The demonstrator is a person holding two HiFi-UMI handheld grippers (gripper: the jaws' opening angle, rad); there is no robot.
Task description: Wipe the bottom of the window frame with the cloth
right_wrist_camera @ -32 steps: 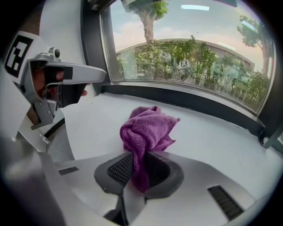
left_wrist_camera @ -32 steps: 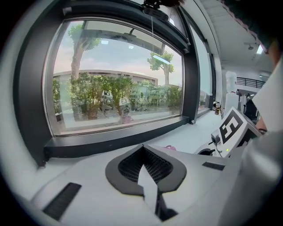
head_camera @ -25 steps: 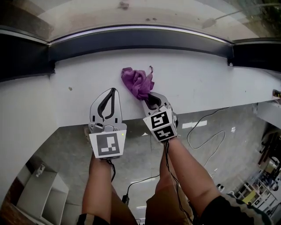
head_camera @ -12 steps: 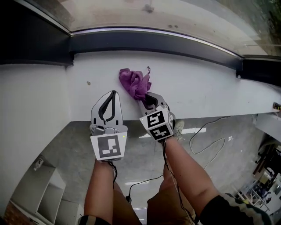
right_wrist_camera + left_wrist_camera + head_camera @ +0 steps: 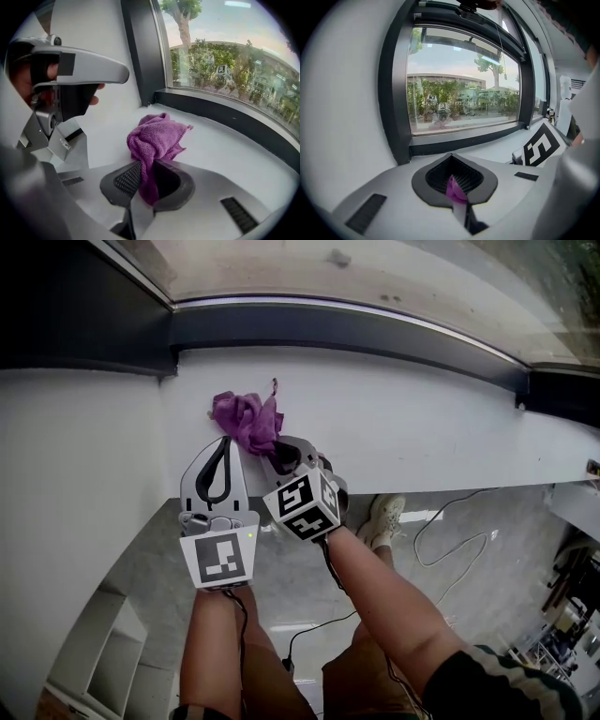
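Two sets of fingers are on the job, and only one is carrying anything. My right gripper (image 5: 146, 185) has its fingers clamped on a tail of the purple cloth (image 5: 157, 136), and the rest of it stands bunched in a wad just ahead of the tips, resting on the white sill (image 5: 422, 427). My left gripper (image 5: 227, 441) sits just beside the right one with its fingers pressed together. A sliver of purple shows at their tips in the left gripper view, which I take to be the wad lying just past them rather than anything I hold. The cloth is near the left end of the sill, close to the corner where the upright meets the dark bottom rail of the window frame (image 5: 356, 329), but it lies apart from that rail, with a strip of bare sill between. I see no smear or streak to tell me which parts have been wiped, so I judge the wipe to be at its start: the wad has to go forward against the rail, then along its whole length to the right.
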